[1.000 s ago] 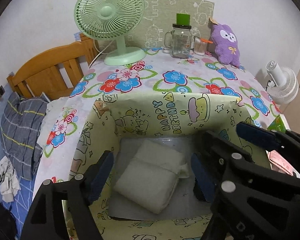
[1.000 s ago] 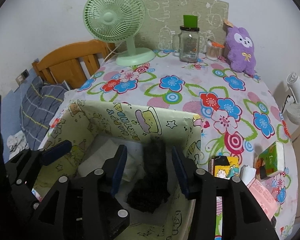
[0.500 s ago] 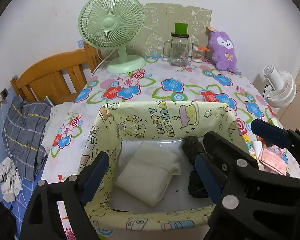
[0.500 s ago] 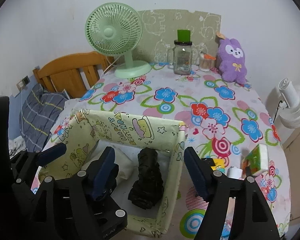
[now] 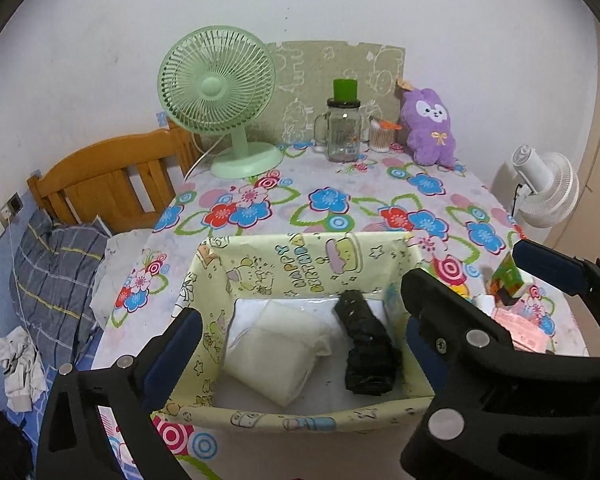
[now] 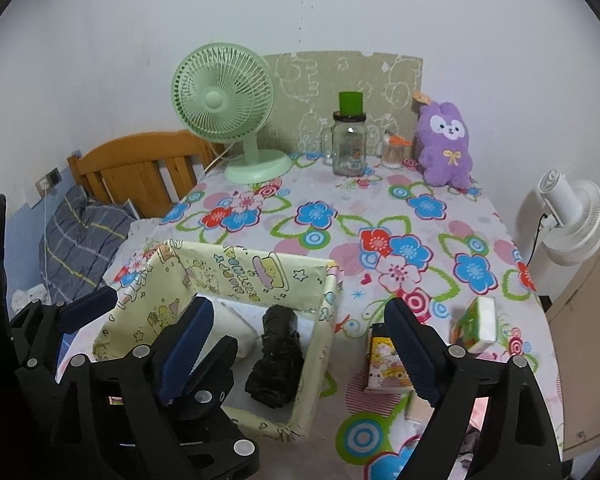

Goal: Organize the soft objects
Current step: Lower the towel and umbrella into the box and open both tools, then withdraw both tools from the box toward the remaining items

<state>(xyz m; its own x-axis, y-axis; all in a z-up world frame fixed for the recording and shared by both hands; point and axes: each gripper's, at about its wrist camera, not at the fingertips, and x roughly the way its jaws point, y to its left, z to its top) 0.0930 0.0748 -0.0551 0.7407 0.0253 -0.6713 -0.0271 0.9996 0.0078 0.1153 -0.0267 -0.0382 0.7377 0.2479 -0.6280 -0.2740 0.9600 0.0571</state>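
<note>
So the black rolled bundle lies in the right side of the yellow cartoon box on the tabletop, long axis running from the near wall toward the far wall. The folded white cloth sits beside it on the left. Both grippers tilt down over the box: left gripper and right gripper have just been opening, jaws wide now, gripping nothing
</note>
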